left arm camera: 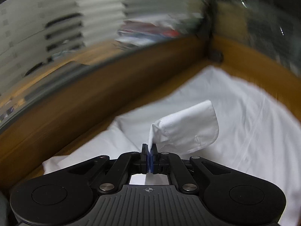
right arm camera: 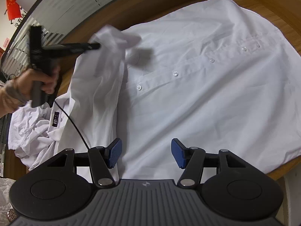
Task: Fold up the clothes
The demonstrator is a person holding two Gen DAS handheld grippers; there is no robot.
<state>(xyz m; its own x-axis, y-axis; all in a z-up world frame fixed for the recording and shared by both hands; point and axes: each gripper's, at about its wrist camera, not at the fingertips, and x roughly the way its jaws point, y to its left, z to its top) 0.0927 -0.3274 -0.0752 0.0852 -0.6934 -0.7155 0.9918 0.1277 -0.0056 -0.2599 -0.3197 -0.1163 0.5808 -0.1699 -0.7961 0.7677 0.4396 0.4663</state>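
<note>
One white shirt (right arm camera: 197,94) lies buttoned and front-up on the wooden table (right arm camera: 278,9), its button placket (right arm camera: 188,69) running across the chest; this placket serves as the landmark. On the far side of the placket, towards the table's back edge, the left gripper (left arm camera: 150,150) has its jaws clenched on the sleeve cuff (left arm camera: 190,128) and holds it lifted clear of the shirt body, the sleeve trailing down to the shoulder. Blur around that gripper in the right wrist view suggests it is moving. The person's hand (right arm camera: 43,81) grips its handle, out beyond the collar end of the placket, where the collar with its dark label (right arm camera: 56,119) lies rumpled.

The right gripper (right arm camera: 145,155) hovers on the near side of the placket with jaws spread wide, grasping nothing — only shirt cloth below it.

My judgement is that the sleeve fold is in hand: the cuff is being carried in over the chest. The next move calls for laying the sleeve flat across the body near the placket, without dragging the shoulder out of line — and then letting go.
</note>
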